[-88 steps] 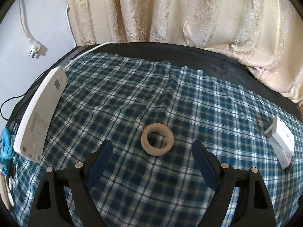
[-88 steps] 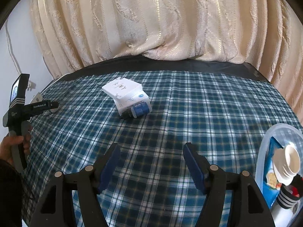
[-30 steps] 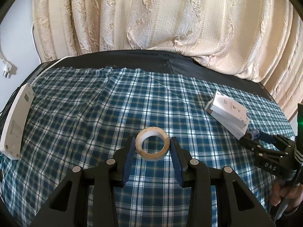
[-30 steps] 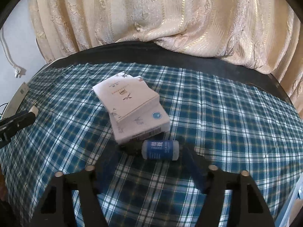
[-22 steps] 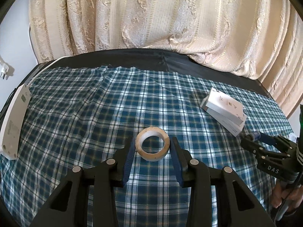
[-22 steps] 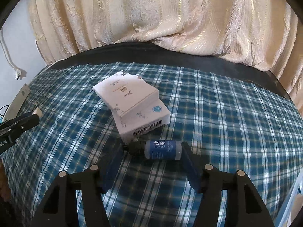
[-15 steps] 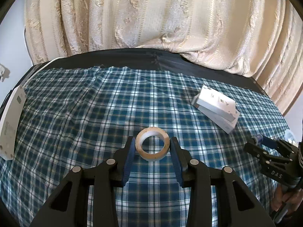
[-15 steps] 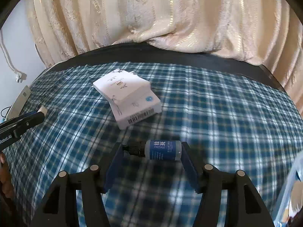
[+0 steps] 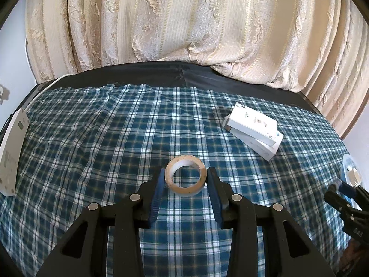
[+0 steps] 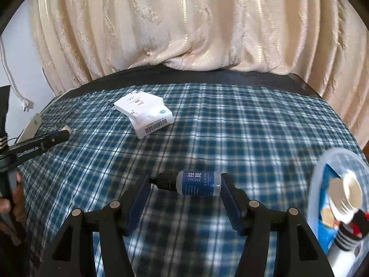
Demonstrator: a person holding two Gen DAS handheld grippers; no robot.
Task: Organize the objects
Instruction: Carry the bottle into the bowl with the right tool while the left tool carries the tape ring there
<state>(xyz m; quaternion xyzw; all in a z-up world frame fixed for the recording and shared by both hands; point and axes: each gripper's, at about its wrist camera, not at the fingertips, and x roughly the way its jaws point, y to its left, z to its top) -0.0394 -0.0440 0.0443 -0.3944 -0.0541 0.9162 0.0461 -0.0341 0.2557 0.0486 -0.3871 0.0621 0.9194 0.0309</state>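
My left gripper [image 9: 185, 180] is shut on a beige tape roll [image 9: 185, 178] and holds it above the blue plaid cloth [image 9: 115, 138]. My right gripper [image 10: 184, 184] is shut on a small blue-labelled dropper bottle [image 10: 191, 183], held sideways with its black cap to the left, above the cloth. Two stacked white boxes [image 10: 144, 113] lie on the cloth at the back; they also show in the left wrist view [image 9: 253, 127]. A clear plastic bin [image 10: 322, 161] with several items stands at the right.
A white power strip [image 9: 11, 147] lies along the left edge of the cloth. Cream curtains [image 9: 184, 23] hang behind the table. The bin's rim [image 9: 346, 161] shows at the far right of the left wrist view. The other gripper [image 10: 34, 145] shows at the left.
Both grippers closed on their objects and lifted them: left on the tape roll, right on the dropper bottle. Both have swung to the right, and the bin has come into view.
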